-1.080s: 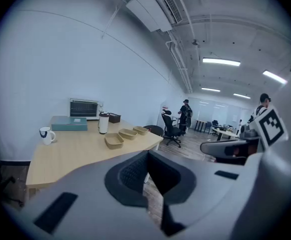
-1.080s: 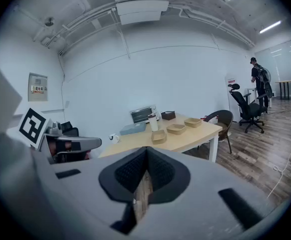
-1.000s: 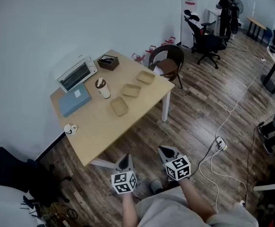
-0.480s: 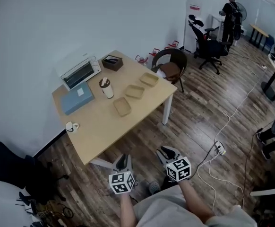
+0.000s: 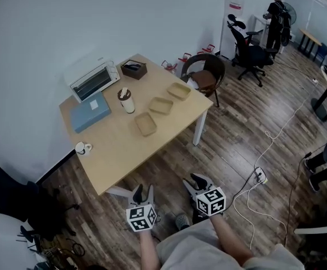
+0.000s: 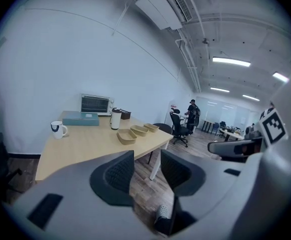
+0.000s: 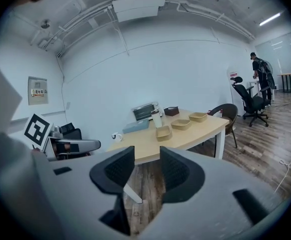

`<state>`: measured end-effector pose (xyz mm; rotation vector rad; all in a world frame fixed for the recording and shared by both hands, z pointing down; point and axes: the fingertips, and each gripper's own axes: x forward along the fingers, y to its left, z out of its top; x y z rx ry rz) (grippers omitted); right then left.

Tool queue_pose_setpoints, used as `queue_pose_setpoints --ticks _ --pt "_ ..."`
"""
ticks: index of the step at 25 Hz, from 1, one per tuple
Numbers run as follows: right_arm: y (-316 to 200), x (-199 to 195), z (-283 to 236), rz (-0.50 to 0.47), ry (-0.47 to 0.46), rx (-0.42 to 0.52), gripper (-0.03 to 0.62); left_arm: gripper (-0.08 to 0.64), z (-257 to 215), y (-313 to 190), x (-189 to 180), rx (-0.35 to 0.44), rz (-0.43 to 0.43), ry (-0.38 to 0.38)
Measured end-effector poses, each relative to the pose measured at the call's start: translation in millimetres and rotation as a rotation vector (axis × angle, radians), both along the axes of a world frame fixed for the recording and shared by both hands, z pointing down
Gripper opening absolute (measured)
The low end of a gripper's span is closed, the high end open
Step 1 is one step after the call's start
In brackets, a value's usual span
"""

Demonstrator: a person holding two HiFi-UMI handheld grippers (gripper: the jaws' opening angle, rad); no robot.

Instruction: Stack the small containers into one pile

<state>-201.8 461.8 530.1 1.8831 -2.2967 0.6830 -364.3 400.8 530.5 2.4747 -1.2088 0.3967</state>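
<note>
Three small tan containers (image 5: 145, 124), (image 5: 161, 105), (image 5: 179, 90) lie apart in a row on the wooden table (image 5: 113, 153). In the left gripper view the nearest container (image 6: 126, 136) lies well beyond the jaws. The same row shows in the right gripper view, its first container (image 7: 163, 132) nearest. My left gripper (image 5: 142, 191) and right gripper (image 5: 196, 180) hang over the floor in front of the table, far from the containers. Both pairs of jaws are opening, with nothing between them. The left gripper (image 6: 146, 166) and right gripper (image 7: 146, 166) frame only floor and table.
On the table stand a toaster oven (image 5: 93, 81), a blue box (image 5: 90, 112), a white tumbler (image 5: 127, 101), a mug (image 5: 83, 148) and a dark box (image 5: 134, 69). A round chair (image 5: 204, 75) stands at the table's far corner. Cables (image 5: 264, 167) run across the floor. A person (image 5: 277, 16) stands far back.
Both grippers' jaws were shut and now stand apart. The left gripper has dropped slightly toward the lower left. The containers have not moved.
</note>
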Motion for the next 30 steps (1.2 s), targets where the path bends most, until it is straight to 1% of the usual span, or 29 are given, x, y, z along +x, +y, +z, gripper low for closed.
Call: queue_pose_setpoints --ticks 4,5,7,11,17,23,26,30 --pt "-25.7 -3.2 8.6 -0.002 -0.037 -0.015 0.158 0.158 16.3 -16.1 7.7 -0.057 0.032 -0.024" --pt "-32.1 -2.6 8.3 0.006 -0.047 -0.011 0.167 0.158 19.3 -19.4 9.5 -0.065 0.037 -0.036" --pt "-41.7 3.8 5.1 0.018 -0.057 0.002 0.181 0.158 22.6 -25.3 16.9 -0.068 0.040 -0.053" --pt "-65.5 21.5 0.7 0.009 -0.058 0.011 0.190 0.158 23.1 -50.1 37.0 -0.068 0.030 -0.052" --pt "-113.3 46.4 2.0 -0.047 -0.072 0.000 0.201 0.156 19.5 -96.5 69.0 -0.054 0.011 -0.050" --pt "-172.7 84.1 -6.3 -0.110 -0.050 0.015 0.218 0.156 13.1 -144.7 111.9 -0.056 0.007 -0.029" --pt "-197.2 100.7 -8.6 -0.139 -0.061 0.015 0.221 0.156 8.0 -164.1 131.4 -0.051 0.000 -0.032" --pt "-220.9 116.9 -1.5 -0.199 -0.087 -0.007 0.218 0.156 7.9 -188.0 151.9 -0.082 -0.021 0.007"
